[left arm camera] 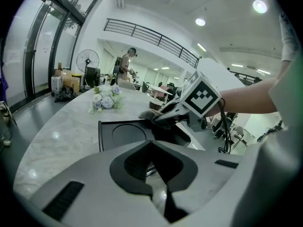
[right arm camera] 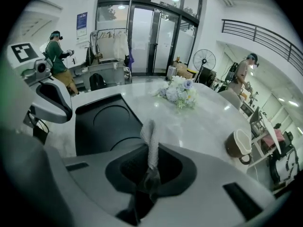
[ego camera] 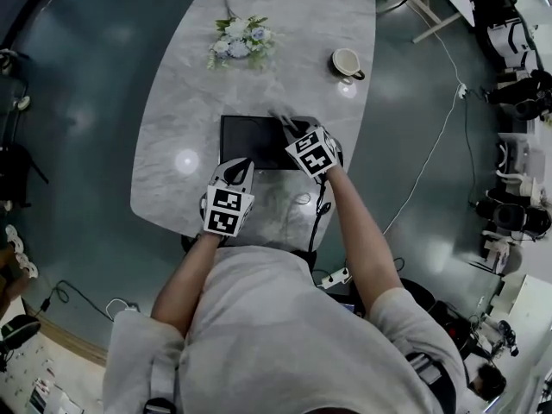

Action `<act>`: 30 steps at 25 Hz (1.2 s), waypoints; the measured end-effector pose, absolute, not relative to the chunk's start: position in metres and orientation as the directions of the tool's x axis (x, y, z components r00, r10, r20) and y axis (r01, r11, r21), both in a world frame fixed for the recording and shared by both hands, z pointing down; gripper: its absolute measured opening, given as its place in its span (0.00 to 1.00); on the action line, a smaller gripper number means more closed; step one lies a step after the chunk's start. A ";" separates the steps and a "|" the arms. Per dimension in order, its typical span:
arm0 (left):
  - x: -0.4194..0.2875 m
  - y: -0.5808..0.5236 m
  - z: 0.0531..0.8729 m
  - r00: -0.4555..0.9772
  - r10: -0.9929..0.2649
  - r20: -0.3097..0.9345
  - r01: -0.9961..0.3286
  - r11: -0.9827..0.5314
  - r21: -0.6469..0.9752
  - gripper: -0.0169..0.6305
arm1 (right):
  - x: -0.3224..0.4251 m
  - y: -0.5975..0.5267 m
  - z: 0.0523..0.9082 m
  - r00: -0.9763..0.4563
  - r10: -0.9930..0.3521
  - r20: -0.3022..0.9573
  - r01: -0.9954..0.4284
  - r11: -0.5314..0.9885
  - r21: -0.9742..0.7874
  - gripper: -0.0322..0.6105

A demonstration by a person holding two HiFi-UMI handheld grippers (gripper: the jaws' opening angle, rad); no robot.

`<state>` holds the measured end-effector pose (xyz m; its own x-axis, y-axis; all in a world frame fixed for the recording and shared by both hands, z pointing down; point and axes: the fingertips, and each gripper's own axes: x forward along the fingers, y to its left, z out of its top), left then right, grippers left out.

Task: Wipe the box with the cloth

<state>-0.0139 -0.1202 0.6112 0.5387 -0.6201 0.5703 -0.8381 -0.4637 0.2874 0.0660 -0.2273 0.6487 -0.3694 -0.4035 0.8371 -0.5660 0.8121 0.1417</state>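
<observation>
Grey cloth (right arm camera: 151, 134) was pinched in the right claw (right arm camera: 150, 167) by the black box (right arm camera: 104, 122); the left claw (left arm camera: 152, 145) was seemingly pressed together.

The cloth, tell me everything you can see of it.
The cloth is a pale grey, woven-looking strip, bunched narrow. The right claw is shut on its near end. The rest sticks forward past the jaws, over the right part of the black box. Whether its tip touches the box cannot be told.
</observation>
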 end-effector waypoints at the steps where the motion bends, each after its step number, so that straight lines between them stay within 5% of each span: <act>1: -0.015 -0.121 0.613 0.538 -0.619 0.572 -0.839 -0.459 0.292 0.06 | 0.065 -0.226 0.650 -0.369 -0.401 0.838 -0.563 0.814 0.142 0.12; 30: -0.006 -0.124 0.626 0.554 -0.593 0.585 -0.827 -0.476 0.301 0.06 | 0.064 -0.159 0.650 -0.428 -0.363 0.828 -0.564 0.823 0.069 0.12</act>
<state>-0.0056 -0.1244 0.6258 0.5538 -0.5929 0.5847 -0.8267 -0.4758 0.3005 0.0645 -0.1585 0.6504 -0.4280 -0.3628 0.8278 -0.5645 0.8226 0.0687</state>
